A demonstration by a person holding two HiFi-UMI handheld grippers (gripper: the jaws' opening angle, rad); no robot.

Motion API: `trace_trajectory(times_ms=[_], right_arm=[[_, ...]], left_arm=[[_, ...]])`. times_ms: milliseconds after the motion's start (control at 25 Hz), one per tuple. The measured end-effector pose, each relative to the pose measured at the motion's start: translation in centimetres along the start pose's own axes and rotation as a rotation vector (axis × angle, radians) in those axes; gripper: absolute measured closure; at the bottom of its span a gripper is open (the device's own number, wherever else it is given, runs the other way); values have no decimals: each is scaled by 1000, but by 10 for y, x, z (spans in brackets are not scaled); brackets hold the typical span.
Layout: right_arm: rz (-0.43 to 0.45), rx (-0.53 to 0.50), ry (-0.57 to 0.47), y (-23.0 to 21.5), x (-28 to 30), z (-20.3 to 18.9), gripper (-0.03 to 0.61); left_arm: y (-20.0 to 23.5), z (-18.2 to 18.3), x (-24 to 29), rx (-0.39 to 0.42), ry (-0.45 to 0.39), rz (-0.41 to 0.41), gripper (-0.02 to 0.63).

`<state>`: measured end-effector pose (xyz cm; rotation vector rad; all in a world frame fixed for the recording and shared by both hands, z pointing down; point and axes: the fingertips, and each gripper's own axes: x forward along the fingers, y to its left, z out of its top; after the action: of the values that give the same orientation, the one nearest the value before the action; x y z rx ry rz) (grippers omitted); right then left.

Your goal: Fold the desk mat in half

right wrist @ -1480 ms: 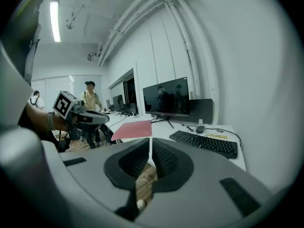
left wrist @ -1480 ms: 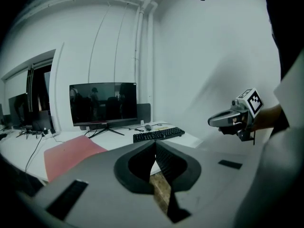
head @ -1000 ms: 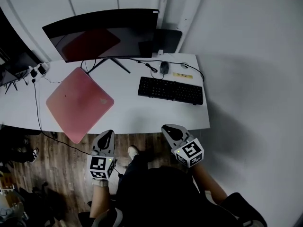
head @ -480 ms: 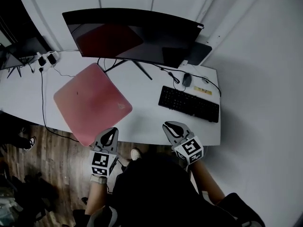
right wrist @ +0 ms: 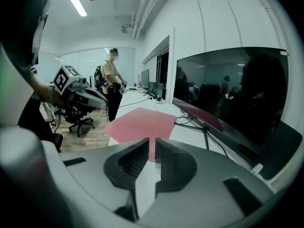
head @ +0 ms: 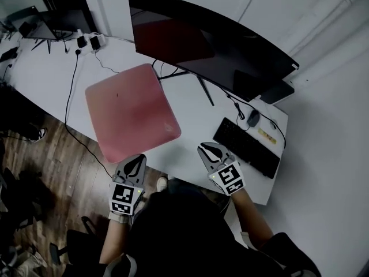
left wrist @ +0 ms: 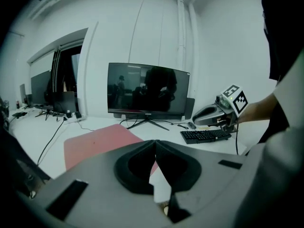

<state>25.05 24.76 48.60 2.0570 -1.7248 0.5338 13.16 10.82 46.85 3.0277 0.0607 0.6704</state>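
Jaws of left gripper (head: 134, 161) and right gripper (head: 207, 150) are closed, holding nothing. The desk mat (head: 131, 109) lies flat on the tabletop (head: 193, 123), ahead of both jaws, untouched. Advise: open jaws, pinch near edge at both corners.

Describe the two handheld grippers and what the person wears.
The left gripper and right gripper are grey tapering shells, black inside, each carrying a white cube with black square markers. The person wears a dark top; no sleeves cover the forearms.
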Motion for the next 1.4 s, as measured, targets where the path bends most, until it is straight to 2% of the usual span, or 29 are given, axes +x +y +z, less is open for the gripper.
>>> trace_trajectory(times_ms=[240,360,720,1040,1400], right_arm=[[105,-201,58,-10,50,-7,541],[179,-317,111,-6,73,-25,477],[327,-559,207,7,126,-68,415],[387,-722,276,12,161,-98,364],[405,-808,317,10,187,-119,365]], left_arm=[[14,-8,-8,-58,27,114,606],[17,-16,-14,-87,39,179,606],[32,-39,-17,-142,74,315,605],[44,-60,-30,-204,87,392,606],[55,-84,-41,-261,99,417,605]])
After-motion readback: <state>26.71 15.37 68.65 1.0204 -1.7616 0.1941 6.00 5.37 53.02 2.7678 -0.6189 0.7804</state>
